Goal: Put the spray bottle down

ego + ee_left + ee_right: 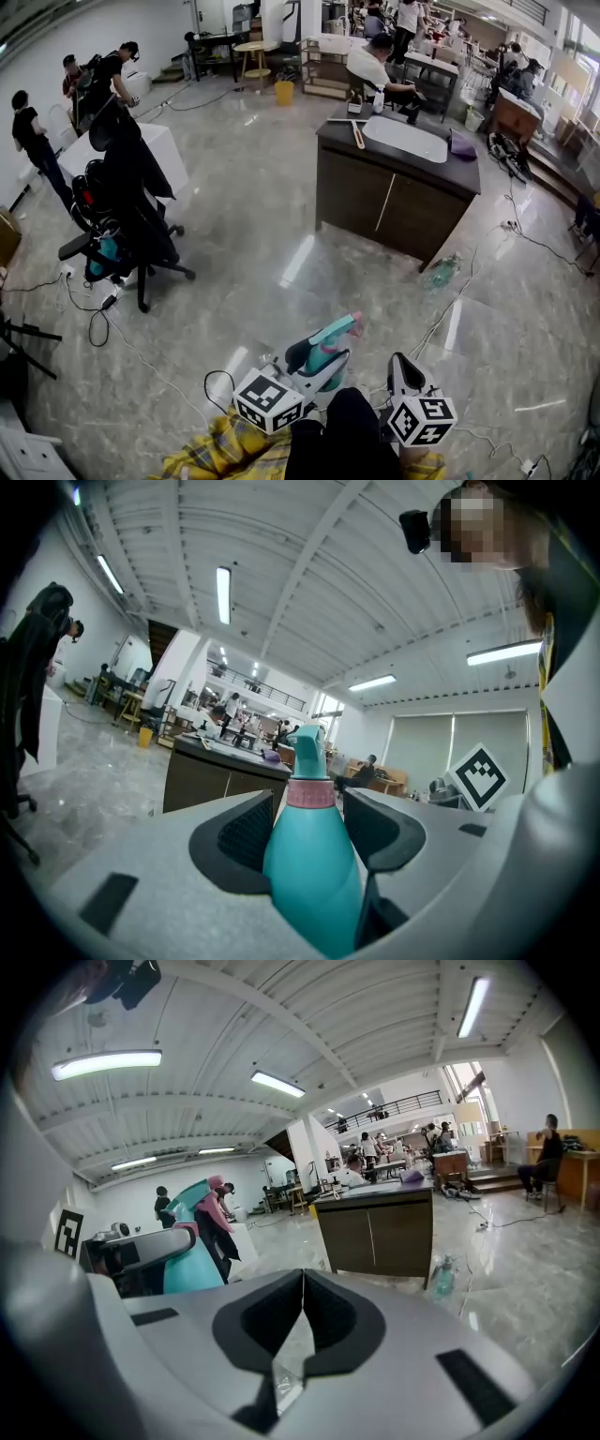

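Observation:
A teal spray bottle (327, 351) with a pink collar and trigger is held off the floor, low in the head view. My left gripper (317, 367) is shut on its body. In the left gripper view the bottle (311, 869) stands upright between the two dark pads (246, 834), nozzle pointing away. Just right of it, my right gripper (398, 371) has its jaws together with nothing in them; in its own view the right gripper (301, 1309) shows the pads meeting. That view also shows the bottle (193, 1244) at the left.
A dark cabinet with a counter top (395, 191) stands ahead, and another spray bottle (443, 271) lies on the floor by its corner. An office chair draped in dark clothes (125, 217) is at the left. Cables (141, 361) trail across the glossy floor. People work at the back.

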`<state>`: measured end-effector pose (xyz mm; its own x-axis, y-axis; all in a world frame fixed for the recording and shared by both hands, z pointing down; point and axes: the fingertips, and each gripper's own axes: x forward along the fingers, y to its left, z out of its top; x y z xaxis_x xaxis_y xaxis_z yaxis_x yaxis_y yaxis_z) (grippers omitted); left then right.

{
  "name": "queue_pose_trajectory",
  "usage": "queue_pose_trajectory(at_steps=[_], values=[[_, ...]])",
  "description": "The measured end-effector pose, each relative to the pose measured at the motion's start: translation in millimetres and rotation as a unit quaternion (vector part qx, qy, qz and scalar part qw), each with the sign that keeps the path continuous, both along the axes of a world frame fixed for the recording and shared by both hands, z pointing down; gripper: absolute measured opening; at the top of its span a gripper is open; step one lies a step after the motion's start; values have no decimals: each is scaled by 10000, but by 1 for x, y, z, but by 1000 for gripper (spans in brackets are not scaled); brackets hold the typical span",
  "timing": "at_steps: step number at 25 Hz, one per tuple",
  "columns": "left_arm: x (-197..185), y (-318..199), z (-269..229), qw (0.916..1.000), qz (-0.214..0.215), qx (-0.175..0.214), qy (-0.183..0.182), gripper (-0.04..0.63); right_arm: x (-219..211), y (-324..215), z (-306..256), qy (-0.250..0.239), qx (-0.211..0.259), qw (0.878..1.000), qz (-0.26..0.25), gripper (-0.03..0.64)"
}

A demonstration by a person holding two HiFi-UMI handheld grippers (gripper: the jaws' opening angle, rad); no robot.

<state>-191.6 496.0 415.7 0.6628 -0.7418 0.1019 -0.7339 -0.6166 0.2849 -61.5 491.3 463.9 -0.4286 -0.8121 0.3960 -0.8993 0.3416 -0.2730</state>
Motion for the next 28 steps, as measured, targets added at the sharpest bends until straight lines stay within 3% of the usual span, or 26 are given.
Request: queue_pose_trajectory(at_steps=[11,19,28], values=[[-13,-63,12,10000,-12,-32,80,229,-19,-58,10,160,-107,9996,-191,6],[-18,-140,3,9998,23,71,-193,229,-33,-156,12,-150,-119,9996,-189,6],[-23,-227,7,9997,-52,-4,-235,229,-39,-244,19,-282,-166,9991,-259,6]])
